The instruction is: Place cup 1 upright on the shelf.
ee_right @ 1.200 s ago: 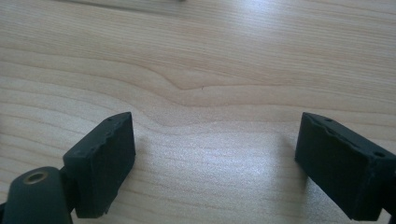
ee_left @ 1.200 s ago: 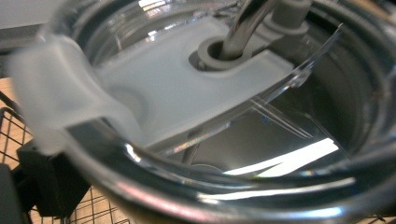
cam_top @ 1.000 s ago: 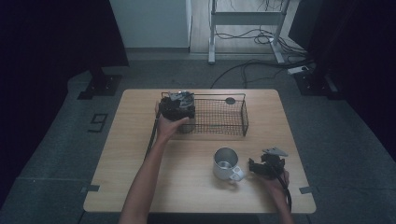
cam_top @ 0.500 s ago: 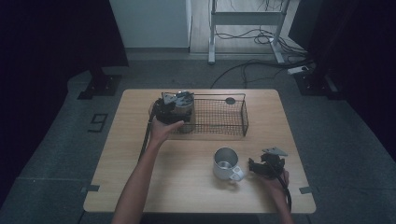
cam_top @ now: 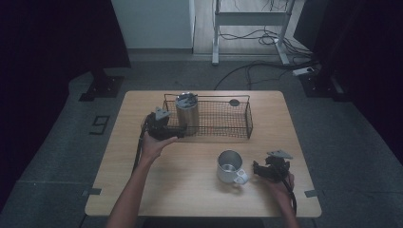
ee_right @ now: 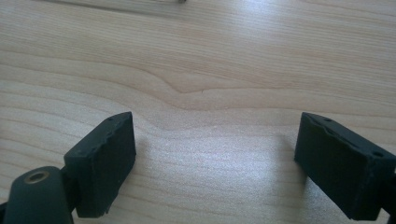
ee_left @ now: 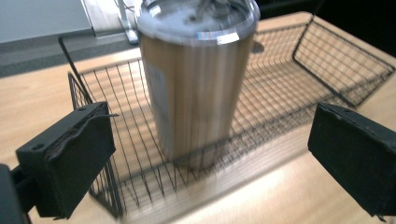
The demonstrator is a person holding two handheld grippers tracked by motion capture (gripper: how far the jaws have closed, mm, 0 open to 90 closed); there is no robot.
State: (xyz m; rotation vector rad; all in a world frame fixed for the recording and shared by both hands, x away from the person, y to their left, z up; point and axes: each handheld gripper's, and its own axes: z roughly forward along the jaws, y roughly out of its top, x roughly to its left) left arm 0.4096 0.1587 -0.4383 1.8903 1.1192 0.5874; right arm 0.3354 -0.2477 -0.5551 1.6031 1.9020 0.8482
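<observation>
From the left gripper view the tumbler point(ee_left: 196, 79) is seen upright inside the wire basket point(ee_left: 327, 60) beyond wide-spread empty jaws, while the mug point(cam_top: 230, 167) is seen beside the equally spread, empty right gripper point(cam_top: 259, 169) from above

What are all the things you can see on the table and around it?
Tumbler: one, steel with a clear lid, upright in the basket's left end.
Wire basket: one, black, far middle of the table.
Small round thing: one, dark, by the basket's far rim; too small to name.
Mug: one, silver, near right of the table.
Table: one, pale wood.
Cables: several, dark, on the floor beyond.
Left gripper: black, open, at the basket's left end.
Right gripper: black, open, right of the mug.
</observation>
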